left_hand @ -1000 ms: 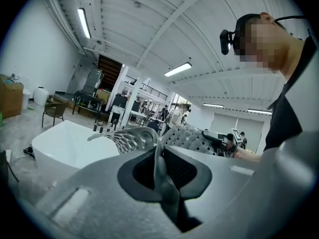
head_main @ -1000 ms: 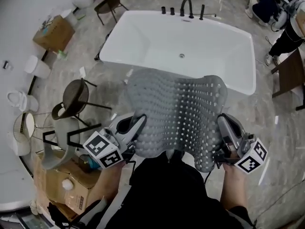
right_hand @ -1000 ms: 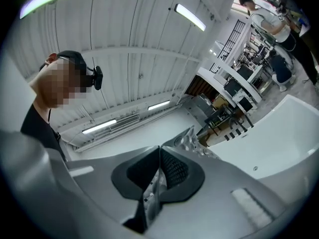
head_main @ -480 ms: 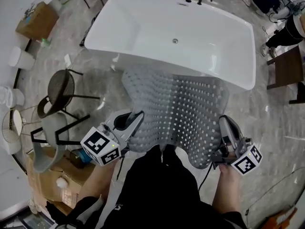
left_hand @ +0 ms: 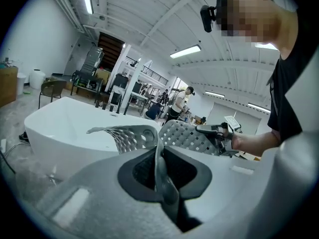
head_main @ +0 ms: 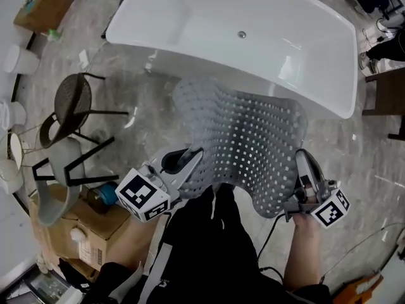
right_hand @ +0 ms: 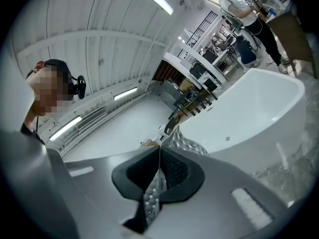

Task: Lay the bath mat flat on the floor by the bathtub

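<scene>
A grey perforated bath mat (head_main: 243,141) hangs spread between my two grippers, in front of the white bathtub (head_main: 209,27). My left gripper (head_main: 188,163) is shut on the mat's near left corner, with the mat's edge (left_hand: 158,156) pinched between its pads. My right gripper (head_main: 302,173) is shut on the near right corner, and the mat's edge (right_hand: 154,193) shows between its pads too. The mat's far end sags toward the marble floor (head_main: 152,100) by the tub's near wall. In the left gripper view the mat (left_hand: 184,136) stretches across to the right gripper (left_hand: 215,131).
A round black stool (head_main: 69,100) and a grey chair (head_main: 60,176) stand at the left. Cardboard boxes (head_main: 82,233) lie at the lower left. A dark wooden table (head_main: 386,97) is at the right edge. The person's dark clothing (head_main: 215,252) fills the bottom middle.
Both grippers have come down with the mat, and its far end is lower in front of the tub. The tub now fills more of the top of the head view.
</scene>
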Demonstrator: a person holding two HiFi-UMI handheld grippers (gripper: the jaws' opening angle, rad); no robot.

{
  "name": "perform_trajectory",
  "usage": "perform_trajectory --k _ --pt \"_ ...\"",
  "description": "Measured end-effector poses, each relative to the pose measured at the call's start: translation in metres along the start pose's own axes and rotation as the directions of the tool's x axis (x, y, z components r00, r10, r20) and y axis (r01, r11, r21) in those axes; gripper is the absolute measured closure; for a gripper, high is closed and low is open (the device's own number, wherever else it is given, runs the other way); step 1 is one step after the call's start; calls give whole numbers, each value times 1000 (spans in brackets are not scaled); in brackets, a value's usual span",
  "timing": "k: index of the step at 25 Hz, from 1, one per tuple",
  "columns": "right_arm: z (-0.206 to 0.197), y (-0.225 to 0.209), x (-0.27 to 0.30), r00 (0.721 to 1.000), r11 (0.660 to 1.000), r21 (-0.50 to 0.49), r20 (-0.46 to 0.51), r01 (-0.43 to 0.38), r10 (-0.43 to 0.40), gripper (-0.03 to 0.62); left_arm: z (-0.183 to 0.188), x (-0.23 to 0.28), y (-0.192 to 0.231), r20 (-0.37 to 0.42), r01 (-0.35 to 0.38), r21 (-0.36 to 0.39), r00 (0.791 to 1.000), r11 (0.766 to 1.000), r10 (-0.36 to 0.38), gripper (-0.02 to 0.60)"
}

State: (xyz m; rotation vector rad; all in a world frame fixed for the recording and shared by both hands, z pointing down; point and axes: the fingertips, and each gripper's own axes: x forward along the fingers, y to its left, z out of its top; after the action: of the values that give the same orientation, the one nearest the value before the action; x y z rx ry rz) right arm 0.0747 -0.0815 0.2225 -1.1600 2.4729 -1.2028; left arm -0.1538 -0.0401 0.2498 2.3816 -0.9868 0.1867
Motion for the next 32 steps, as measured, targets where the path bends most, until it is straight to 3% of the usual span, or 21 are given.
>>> perform_trajectory --k 6,11,18,24,32 --pt "-11 -13 -2 1000 999 43 8 7 -7 585 -20 15 -1 6 34 -35 999 999 -34 560" --pt "-17 -36 -29 1000 999 51 -7 0 0 586 -37 32 -23 24 12 -41 1000 999 -11 560" --pt "-39 -101 -84 997 997 77 -69 -33 38 586 -83 56 -42 112 -20 -202 993 979 43 562" --pt "-76 -169 -107 996 996 88 -80 30 -23 586 -142 101 -36 64 13 -251 998 968 3 563" --pt "-131 -238 -98 993 983 142 -50 114 -108 586 -196 156 7 -12 19 -219 1000 976 -22 563"
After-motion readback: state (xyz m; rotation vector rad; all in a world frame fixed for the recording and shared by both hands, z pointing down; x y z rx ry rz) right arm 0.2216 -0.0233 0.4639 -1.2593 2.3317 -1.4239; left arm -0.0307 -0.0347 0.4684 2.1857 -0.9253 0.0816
